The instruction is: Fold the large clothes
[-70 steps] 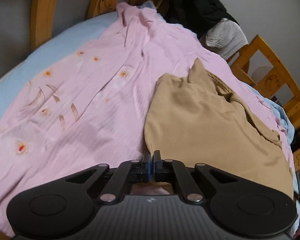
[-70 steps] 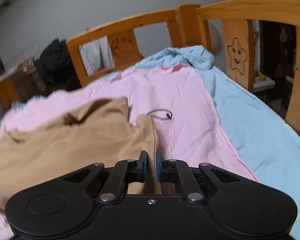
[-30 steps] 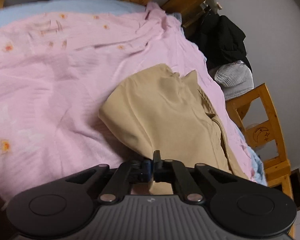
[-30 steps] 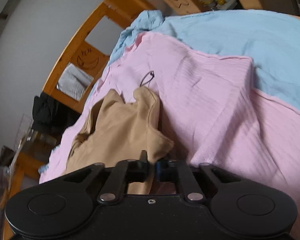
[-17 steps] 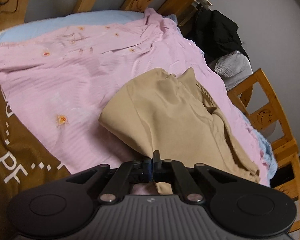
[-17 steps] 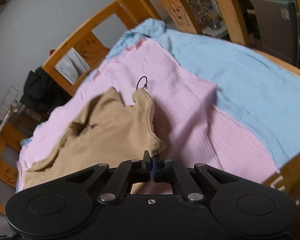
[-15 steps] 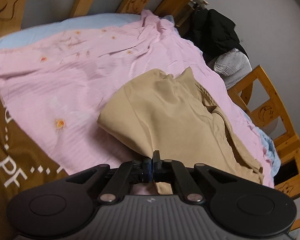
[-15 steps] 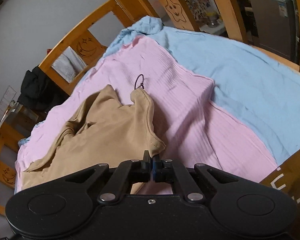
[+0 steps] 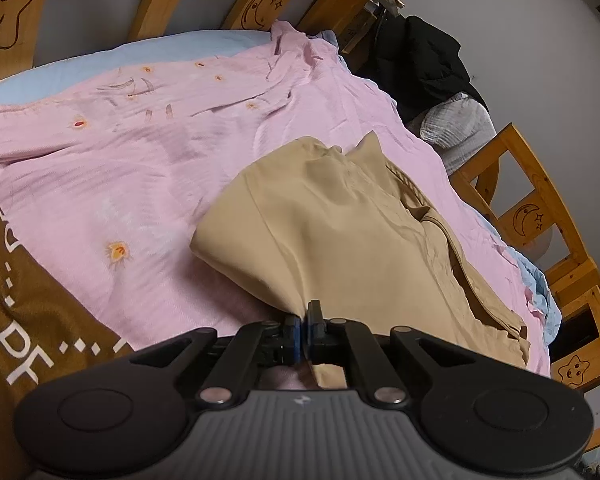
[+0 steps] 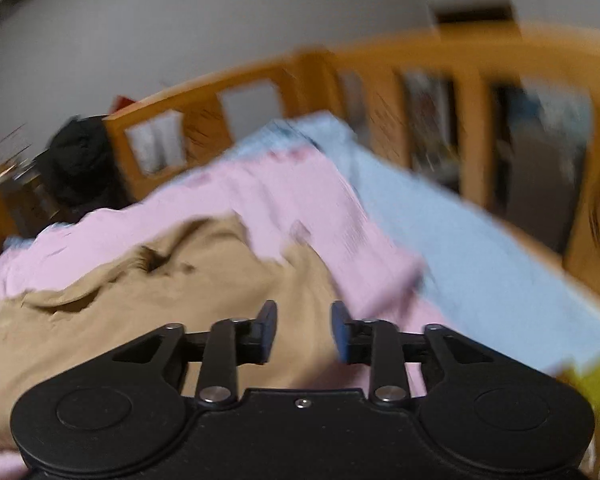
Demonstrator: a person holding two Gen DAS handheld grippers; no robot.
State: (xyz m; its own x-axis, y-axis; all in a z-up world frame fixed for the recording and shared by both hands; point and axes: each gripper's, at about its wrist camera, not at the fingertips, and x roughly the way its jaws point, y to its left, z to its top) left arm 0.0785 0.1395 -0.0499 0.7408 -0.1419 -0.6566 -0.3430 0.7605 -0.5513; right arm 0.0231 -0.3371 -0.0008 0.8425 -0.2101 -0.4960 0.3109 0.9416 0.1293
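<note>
A tan garment (image 9: 352, 240) lies rumpled on a pink blanket (image 9: 140, 168) on the bed. My left gripper (image 9: 304, 326) is shut on the garment's near edge, and the cloth rises from the bed into its jaws. In the right wrist view, which is blurred by motion, my right gripper (image 10: 304, 328) is open and empty just above the tan garment (image 10: 140, 304), with cloth showing between the spread fingers.
A wooden bed rail (image 9: 540, 216) with moon and star cut-outs runs around the bed. Black and grey clothes (image 9: 428, 68) hang over the far rail. A blue sheet (image 10: 460, 248) lies under the pink blanket. A brown printed cloth (image 9: 16, 320) lies at the near left.
My right gripper has opened and let go of the tan garment's corner, and its view has swung and blurred. My left gripper stays shut on the garment's edge.
</note>
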